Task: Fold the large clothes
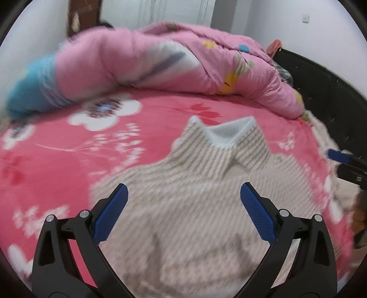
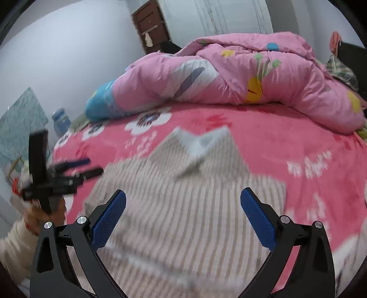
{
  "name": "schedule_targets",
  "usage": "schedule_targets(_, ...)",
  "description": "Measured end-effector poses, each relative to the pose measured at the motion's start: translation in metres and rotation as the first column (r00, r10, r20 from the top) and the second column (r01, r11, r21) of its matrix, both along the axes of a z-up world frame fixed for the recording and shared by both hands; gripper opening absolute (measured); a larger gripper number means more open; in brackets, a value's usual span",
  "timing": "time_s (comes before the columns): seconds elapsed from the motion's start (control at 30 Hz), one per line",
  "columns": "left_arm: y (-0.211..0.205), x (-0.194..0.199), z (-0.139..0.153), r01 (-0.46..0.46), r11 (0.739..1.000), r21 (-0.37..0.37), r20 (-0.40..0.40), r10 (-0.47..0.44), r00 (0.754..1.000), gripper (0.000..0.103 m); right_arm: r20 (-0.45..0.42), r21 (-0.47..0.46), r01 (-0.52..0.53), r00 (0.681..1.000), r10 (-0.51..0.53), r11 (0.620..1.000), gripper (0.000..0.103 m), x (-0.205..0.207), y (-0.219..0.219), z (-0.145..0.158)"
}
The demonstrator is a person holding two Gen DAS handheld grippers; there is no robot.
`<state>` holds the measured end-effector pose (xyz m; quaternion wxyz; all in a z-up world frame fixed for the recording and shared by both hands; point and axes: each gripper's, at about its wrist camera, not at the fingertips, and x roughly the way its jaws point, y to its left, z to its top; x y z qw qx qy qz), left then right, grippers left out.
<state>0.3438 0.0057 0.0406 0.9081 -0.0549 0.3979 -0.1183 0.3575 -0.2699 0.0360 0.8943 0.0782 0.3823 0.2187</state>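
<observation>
A bed fills both wrist views, covered by a pink blanket (image 1: 57,160) printed with white flowers. Far left of the right gripper's jaws, beyond the bed edge, a teal mat (image 2: 18,128) leans by the white wall (image 2: 68,57). Ahead of both sets of jaws, across the far side of the bed, lies a bunched pink quilt (image 1: 142,62) with a blue end at its left. Behind it stand a brown wooden door (image 2: 151,25) and a pale curtain (image 2: 234,16). To the far right, a dark bed frame (image 1: 321,80) curves around the mattress.

A beige striped sweater (image 1: 195,206) lies flat on the blanket, directly under and between both sets of jaws, its white collar (image 1: 227,133) pointing away toward the quilt.

The left gripper (image 1: 183,213) hovers over the sweater's body, jaws spread wide, holding nothing. The right gripper (image 2: 183,213) hovers likewise, jaws wide apart and empty. Both views are motion-blurred.
</observation>
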Motion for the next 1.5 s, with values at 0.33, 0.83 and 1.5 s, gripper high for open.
schedule_targets(0.33,-0.015,0.129,-0.050,-0.047,0.991,-0.127,-0.128,0.031,0.991,0.058,-0.215,-0.036,0.083,0.973,-0.089,0.996,0.090,0.152,0.016,-0.051)
schedule_targets(0.83,-0.021,0.144,-0.051,-0.020,0.984,-0.178,-0.155,-0.008,0.988,0.010,-0.222,-0.137,0.010,0.974,-0.041,0.990,0.015,0.157,0.030,-0.053)
schedule_targets(1.5,-0.027,-0.059,-0.039,0.276,0.961,-0.018,-0.026,-0.276,0.961,0.000,-0.046,-0.122,-0.196,0.980,0.192,0.973,0.013,-0.034,0.004,-0.031)
